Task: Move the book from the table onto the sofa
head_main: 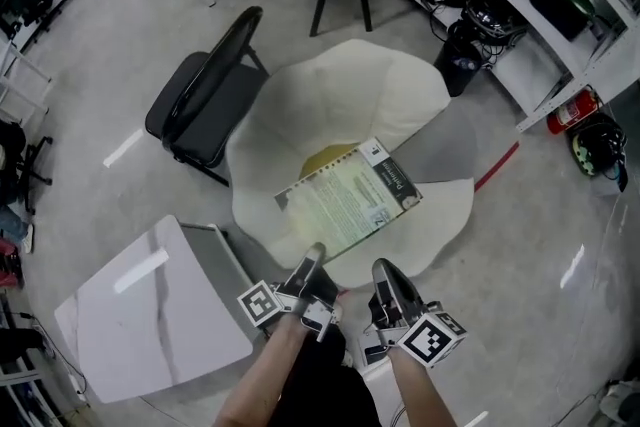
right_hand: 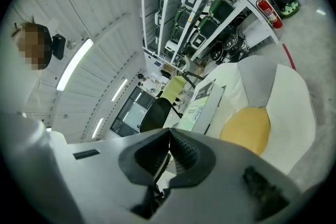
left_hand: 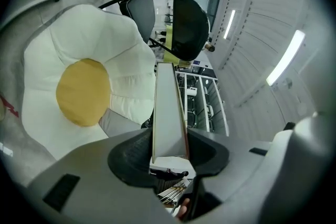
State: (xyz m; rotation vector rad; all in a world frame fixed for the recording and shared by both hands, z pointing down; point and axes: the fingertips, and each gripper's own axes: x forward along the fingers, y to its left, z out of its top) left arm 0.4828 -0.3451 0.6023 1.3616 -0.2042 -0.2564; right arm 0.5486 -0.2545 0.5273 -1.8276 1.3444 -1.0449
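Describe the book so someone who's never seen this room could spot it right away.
Find the big white fried-egg sofa mid-floor, beside the black chair. The book is over its yellow centre, its near edge in the left gripper. It's the only flat printed thing there: pale green cover, white strip along one side.

- Left tongs (head_main: 312, 260), lower centre of head view: black body, with a white left cube (head_main: 262, 305) bearing black square markers.
- Right tongs (head_main: 384, 273): same build, with a matching right cube (head_main: 432, 337).
- Left gripper view: pale grey moulded housing (left_hand: 79, 181), black ribbed pads (left_hand: 131, 157), thin wires (left_hand: 170, 194) at bottom centre, black slot (left_hand: 60, 191) lower left.
- Right gripper view: same grey shell (right_hand: 79, 186), black ribbed faces.
- Worn: black clothing (head_main: 320, 385), bottom centre.
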